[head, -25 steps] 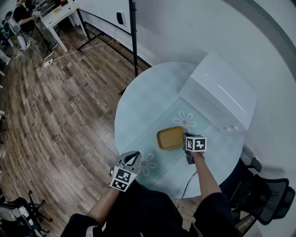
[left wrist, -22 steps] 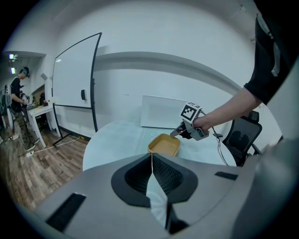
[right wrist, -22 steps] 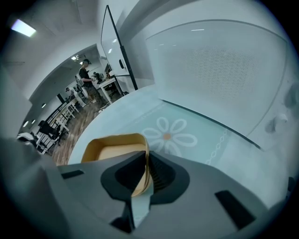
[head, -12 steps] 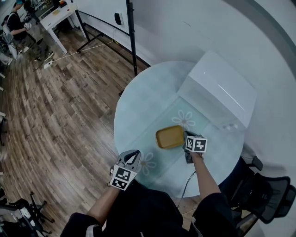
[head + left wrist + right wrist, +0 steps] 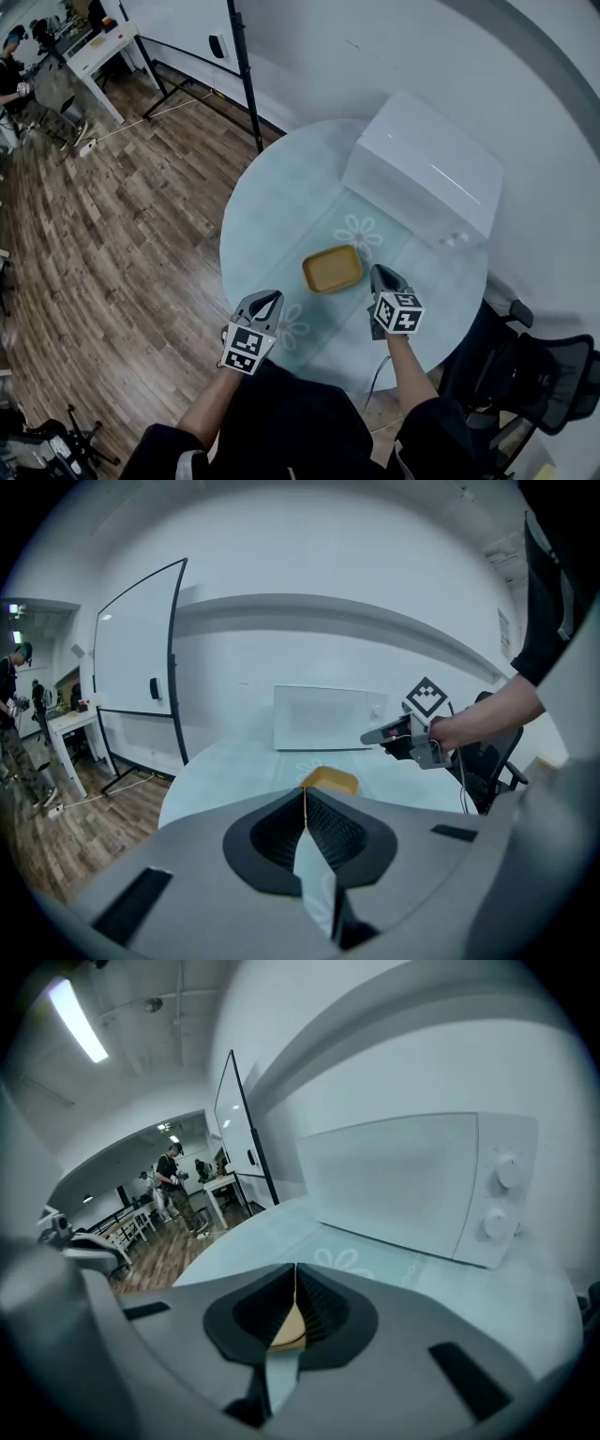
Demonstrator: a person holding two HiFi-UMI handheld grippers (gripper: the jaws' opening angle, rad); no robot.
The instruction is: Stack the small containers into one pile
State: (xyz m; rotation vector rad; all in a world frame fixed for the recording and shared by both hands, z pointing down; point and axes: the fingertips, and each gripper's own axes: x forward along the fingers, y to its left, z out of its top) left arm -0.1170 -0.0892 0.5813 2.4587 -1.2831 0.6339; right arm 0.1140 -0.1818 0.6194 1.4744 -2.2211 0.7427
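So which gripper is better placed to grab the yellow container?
Probably the right gripper: shut, empty, tips close beside the yellow container; the left gripper, also shut, sits farther back.

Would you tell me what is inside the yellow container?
Nothing loose shows inside the container from above; whether others are nested in it cannot be told.

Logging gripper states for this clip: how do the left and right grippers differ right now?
The left gripper hovers at the round glass table's near edge, apart from the shallow yellow container; the right gripper is close beside it. The left points at the container; the right faces the white microwave. Both have jaws together, holding nothing.
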